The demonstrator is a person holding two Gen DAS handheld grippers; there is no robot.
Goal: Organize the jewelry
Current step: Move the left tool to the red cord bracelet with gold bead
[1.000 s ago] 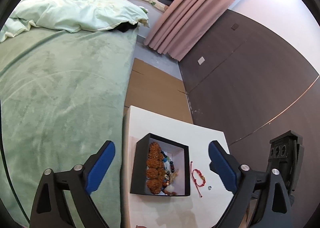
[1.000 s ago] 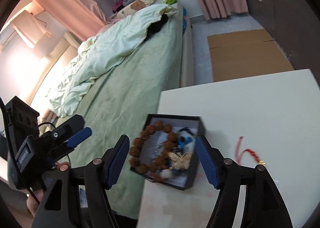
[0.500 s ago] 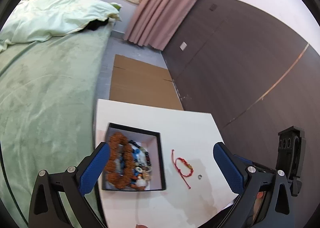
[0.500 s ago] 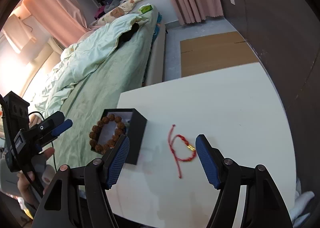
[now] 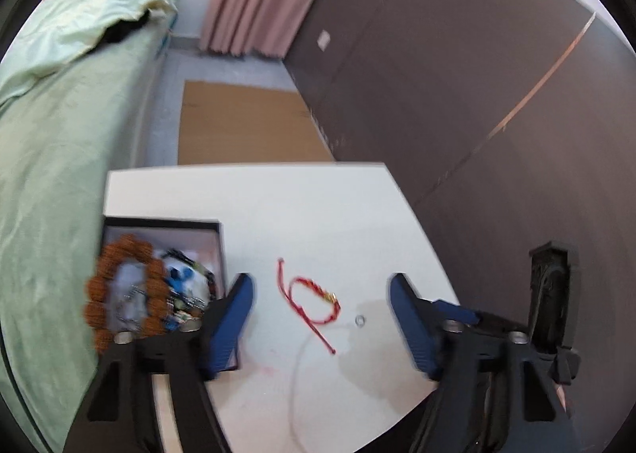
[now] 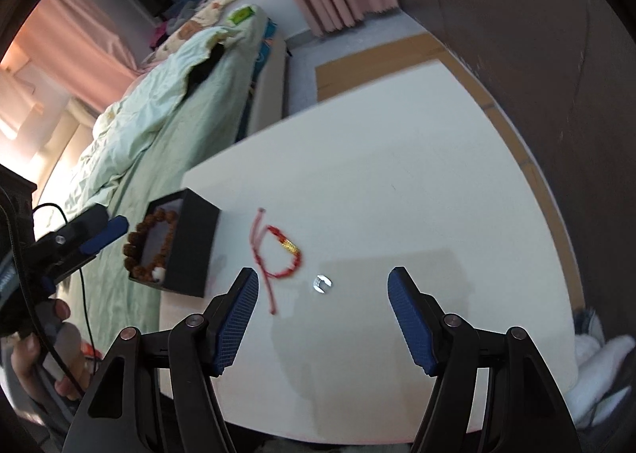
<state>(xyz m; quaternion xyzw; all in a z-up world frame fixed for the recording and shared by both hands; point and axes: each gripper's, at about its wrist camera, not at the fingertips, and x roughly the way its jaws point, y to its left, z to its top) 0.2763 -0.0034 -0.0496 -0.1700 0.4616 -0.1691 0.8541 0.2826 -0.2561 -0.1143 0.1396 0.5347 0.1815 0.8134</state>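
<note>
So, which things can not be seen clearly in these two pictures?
- Small pieces inside the black box: left wrist view, motion blur.
- Box contents: right wrist view, its near wall hides most.
- Silver ring: tiny, closed or split unclear.
- Wooden bead bracelet: partly behind left jaws.

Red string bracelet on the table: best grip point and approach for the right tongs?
Grip the red string bracelet at the loop beside its gold bead, coming from above. It lies flat on the white table, so only a top-down pinch across the cord works. The right tongs are open and empty.
</note>
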